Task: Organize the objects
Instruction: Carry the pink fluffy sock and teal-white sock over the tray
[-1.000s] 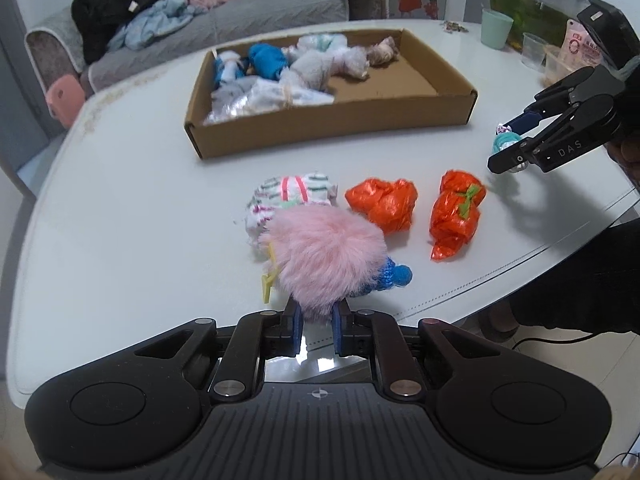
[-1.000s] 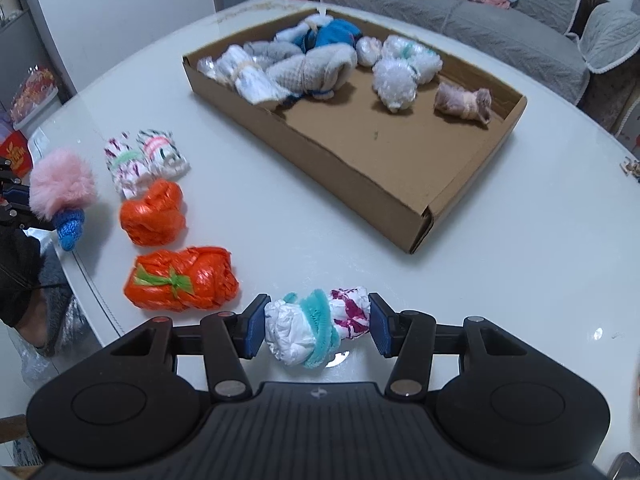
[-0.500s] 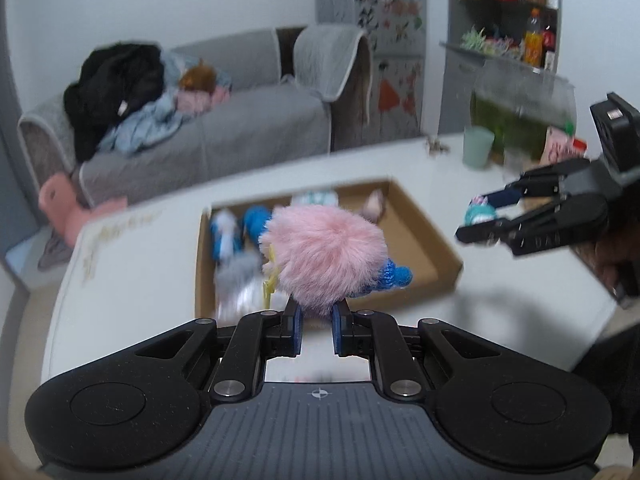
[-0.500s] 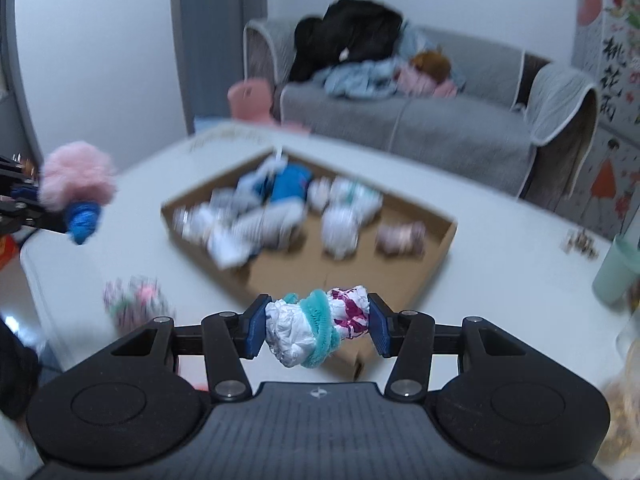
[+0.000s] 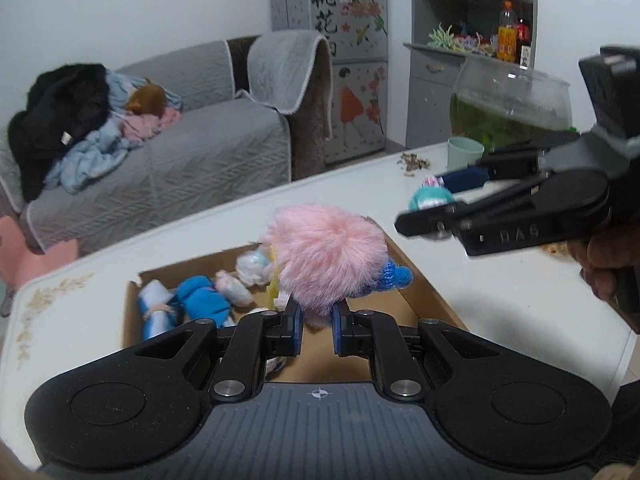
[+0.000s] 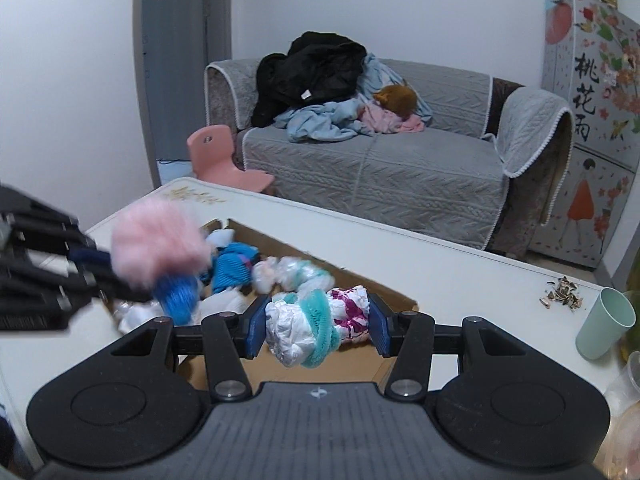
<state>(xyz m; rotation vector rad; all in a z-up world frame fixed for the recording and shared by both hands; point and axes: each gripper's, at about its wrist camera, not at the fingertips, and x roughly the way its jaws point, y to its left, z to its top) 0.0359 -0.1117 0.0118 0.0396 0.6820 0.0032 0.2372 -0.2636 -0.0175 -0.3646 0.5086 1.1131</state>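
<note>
The left gripper is pinching a pink fluffy toy with a blue knit end — its pads are pressed tight on the bottom of the fluff. The toy is up in the air, over the box. The right gripper is pinching a white bundle with a teal band around its middle, one pad on each end. This bundle is in the air too, above the near side of the box.

The box is brown cardboard and sits on the white surface. Inside it lie more little bundles — a blue one and some white ones. In the left view, the right gripper shows on the right side, held by a hand. A green cup stands on the surface to the right, near some seed shells. Behind the surface is a grey sofa with clothes piled on it.
</note>
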